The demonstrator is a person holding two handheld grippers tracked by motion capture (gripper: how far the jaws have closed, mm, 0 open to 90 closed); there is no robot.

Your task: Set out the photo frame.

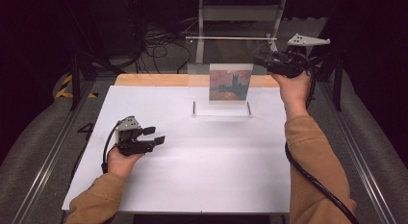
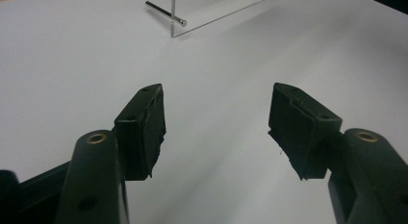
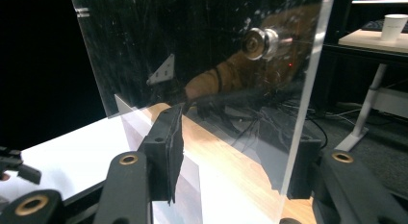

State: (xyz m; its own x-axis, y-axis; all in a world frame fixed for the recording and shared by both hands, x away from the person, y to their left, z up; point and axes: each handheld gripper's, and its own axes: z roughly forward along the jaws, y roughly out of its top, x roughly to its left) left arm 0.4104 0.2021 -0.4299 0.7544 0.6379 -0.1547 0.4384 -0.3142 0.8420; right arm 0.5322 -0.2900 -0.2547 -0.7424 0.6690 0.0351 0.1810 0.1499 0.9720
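A clear acrylic picture frame [image 1: 226,56] stands upright at the back of the white table [image 1: 192,176], on two metal rod feet [image 1: 194,108]. A painted picture [image 1: 230,82] sits in its lower half. My right gripper [image 1: 260,60] is raised at the frame's upper right corner. In the right gripper view the panel [image 3: 207,65] runs between the jaws of this gripper [image 3: 231,156]. The far jaw shows through the plastic below a metal standoff [image 3: 260,41], and the pads stand apart from the panel. My left gripper [image 1: 156,135] hovers low over the table's left side, open and empty [image 2: 216,128].
A wooden strip [image 1: 154,80] runs along the table's back edge. Cables [image 1: 159,46] and a metal stand [image 1: 240,15] lie behind it. The frame's foot rod [image 2: 166,12] shows ahead of the left gripper. A paper cup [image 3: 397,24] stands on a side desk.
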